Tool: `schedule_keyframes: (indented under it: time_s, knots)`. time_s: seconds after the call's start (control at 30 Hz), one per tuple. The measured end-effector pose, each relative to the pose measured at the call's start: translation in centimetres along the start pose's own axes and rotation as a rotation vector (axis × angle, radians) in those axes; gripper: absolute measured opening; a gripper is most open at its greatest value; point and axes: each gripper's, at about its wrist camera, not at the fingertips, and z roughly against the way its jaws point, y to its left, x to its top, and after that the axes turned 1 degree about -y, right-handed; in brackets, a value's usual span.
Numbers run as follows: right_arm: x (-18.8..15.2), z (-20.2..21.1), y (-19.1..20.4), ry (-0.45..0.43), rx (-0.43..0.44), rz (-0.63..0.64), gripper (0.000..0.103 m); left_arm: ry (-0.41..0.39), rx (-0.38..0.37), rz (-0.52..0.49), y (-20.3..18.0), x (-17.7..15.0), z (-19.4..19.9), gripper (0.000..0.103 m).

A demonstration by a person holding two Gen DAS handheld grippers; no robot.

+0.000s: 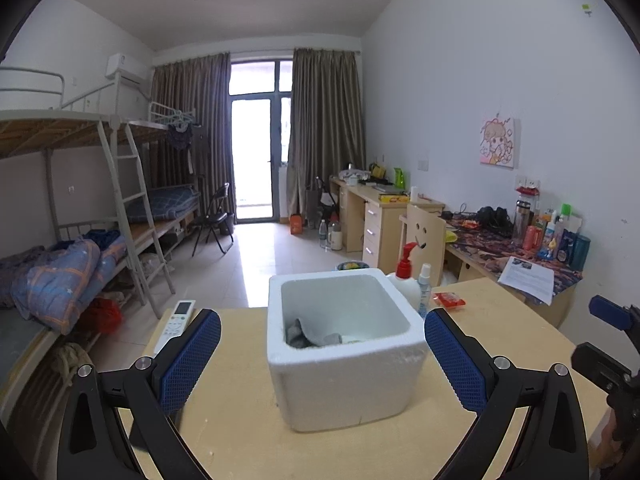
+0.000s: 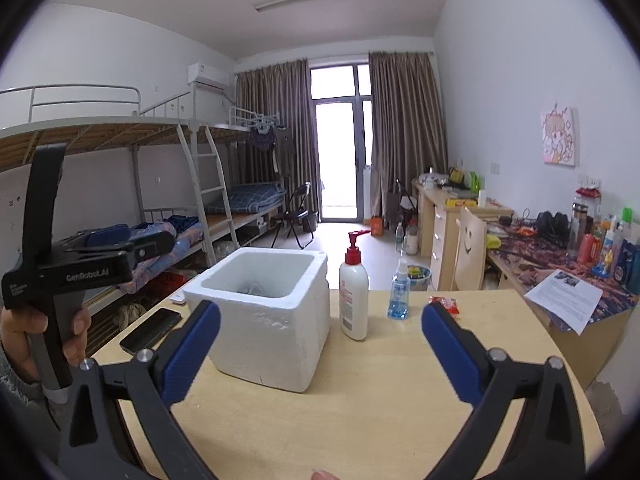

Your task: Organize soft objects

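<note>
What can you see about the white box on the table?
The white foam box looks like thick, grainy styrofoam, roughly a cube with rounded edges and no lid. It stands upright on the wooden table. Inside lies crumpled grey cloth. A pump bottle stands just beside it. Neither gripper touches it.

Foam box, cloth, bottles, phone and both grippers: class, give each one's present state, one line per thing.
Foam box: upright on the table, top open, no lid in view.
Grey cloth: crumpled inside the box.
Lotion pump bottle: upright, capped.
Spray bottle: upright, blue liquid in the lower part.
Phone: lying flat, screen dark.
Left gripper: open, empty.
Right gripper: open, empty.
</note>
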Motion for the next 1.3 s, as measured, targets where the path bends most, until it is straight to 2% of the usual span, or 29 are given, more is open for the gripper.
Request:
schedule_keyframes:
  time_s: [0.27,0.6,0.97,1.17,1.3]
  knots:
    - [-1.0,2.9,1.2,-0.045,-0.006,0.014,0.102,-0.044,-0.015,-0.016,-1.4,-2.5,4.0,0.102]
    - [-2.9,4.5,1.8,-0.042,-0.002,-0.001,0.102,-0.116,-0.051,-0.012,-2.7,-5.5,8.5,0.102]
    - [-4.4,6.5,3.4,-0.070,-0.008,0.015,0.102,-0.196,-0.032,-0.023,-3.6,-8.4,11.7,0.102]
    - [-6.5,7.4,3.8,-0.105,-0.037,0.010,0.102,-0.206,0.022,-0.021,-3.9,-10.9,12.0,0.102]
    - [-8.1,7.4,3.5,-0.082,-0.038,-0.012,0.102,-0.192,0.021,-0.020,-4.0,-12.5,11.9,0.102]
